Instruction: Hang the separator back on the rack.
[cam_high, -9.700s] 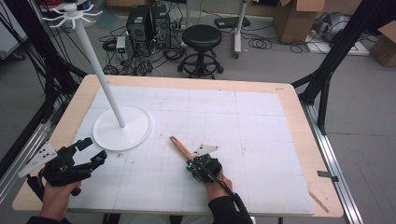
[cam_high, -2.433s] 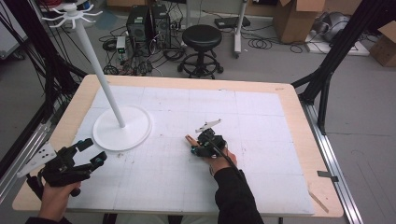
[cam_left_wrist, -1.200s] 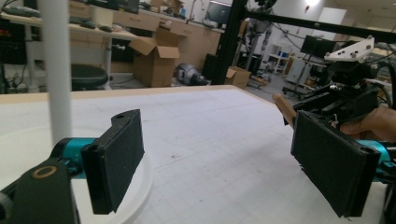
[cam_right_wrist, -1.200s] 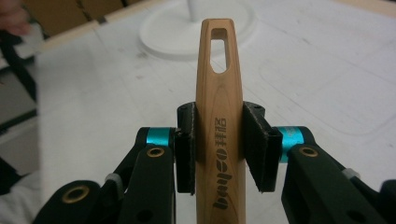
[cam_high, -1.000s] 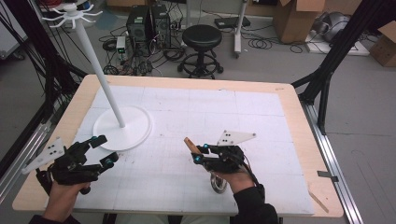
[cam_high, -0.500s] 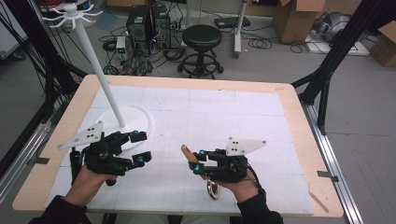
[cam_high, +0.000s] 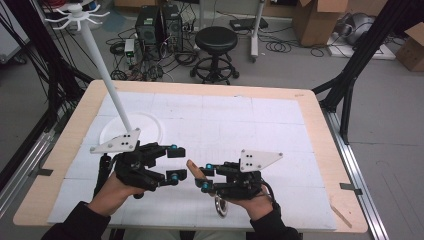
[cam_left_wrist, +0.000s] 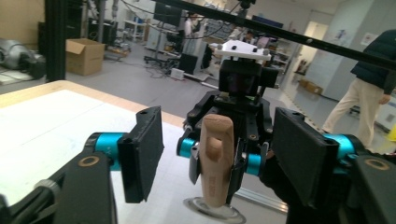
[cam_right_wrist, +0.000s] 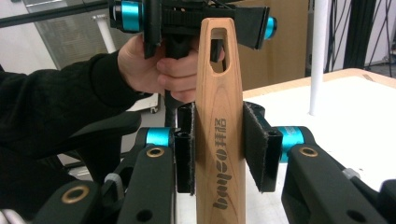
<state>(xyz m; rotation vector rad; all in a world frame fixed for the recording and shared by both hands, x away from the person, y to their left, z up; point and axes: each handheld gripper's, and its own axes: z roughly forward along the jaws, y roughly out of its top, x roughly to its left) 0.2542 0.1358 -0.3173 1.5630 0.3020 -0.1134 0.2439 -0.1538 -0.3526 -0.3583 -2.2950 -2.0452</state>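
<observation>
Handing the wooden handle (cam_right_wrist: 219, 126) across
Our right gripper (cam_right_wrist: 219, 149) clamps it; left gripper (cam_left_wrist: 217, 154), jaws just closing, open around the tip — early release and it drops.

even indoor light, backgrounds perhaps slightly soft

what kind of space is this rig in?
Likely a robotics lab or workshop: a framed work table, computer towers amid floor cables, a stool and cardboard boxes behind it.
</observation>
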